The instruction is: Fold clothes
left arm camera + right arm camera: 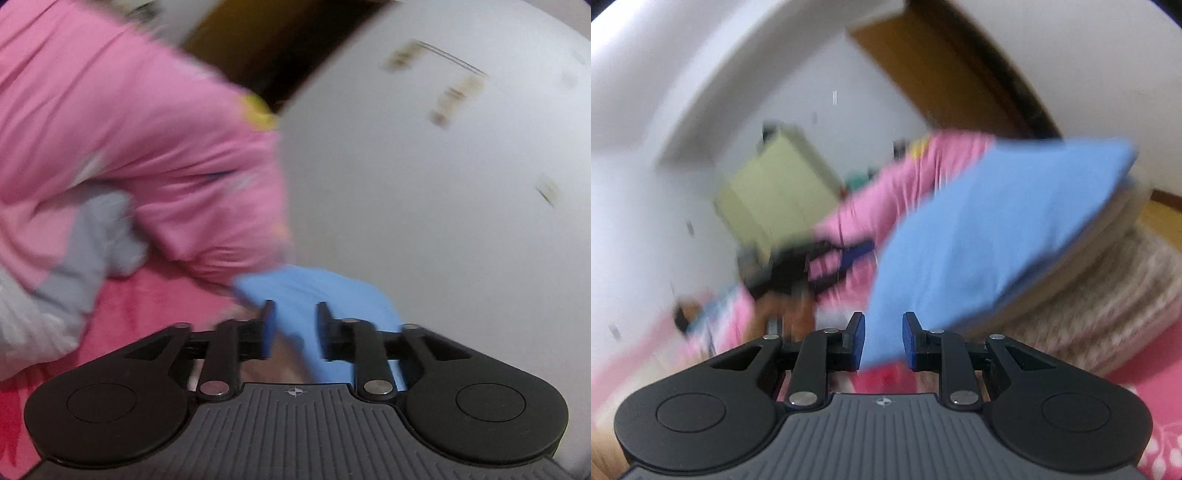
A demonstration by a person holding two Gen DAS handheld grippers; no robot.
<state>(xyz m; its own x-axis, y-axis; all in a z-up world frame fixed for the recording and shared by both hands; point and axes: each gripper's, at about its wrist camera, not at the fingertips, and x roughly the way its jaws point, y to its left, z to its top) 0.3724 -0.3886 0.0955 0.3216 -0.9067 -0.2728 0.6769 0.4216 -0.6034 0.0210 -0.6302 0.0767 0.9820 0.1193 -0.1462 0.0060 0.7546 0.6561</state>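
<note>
Both views are motion-blurred. My right gripper [883, 341] pinches the near corner of a blue cloth [990, 236]; the fabric fills the gap btwn the blue pads and lifts away up and to the right, above a stack of beige and cream folded items [1108, 295] on the pink bedding [1152, 391].

My left gripper [294, 328] has its jaws partly spread. The blue cloth [314, 291] sits btwn and beyond the fingers, but the pads don't look pressed on it, so I read it as loose on that side.

A person in a pink top [129, 129] is close in front; grey fabric [96, 240] hangs at the left.

Risks, as I judge them: w/ only one corner gripped, the cloth could sag or twist and the fold go crooked. A fast swing could pull the corner out of the right pads. The loose side could drag across the stack and knock it askew.

Count: 2 grippers, 1 blue cloth, 1 stack (layers too blurred to count), 1 person.
</note>
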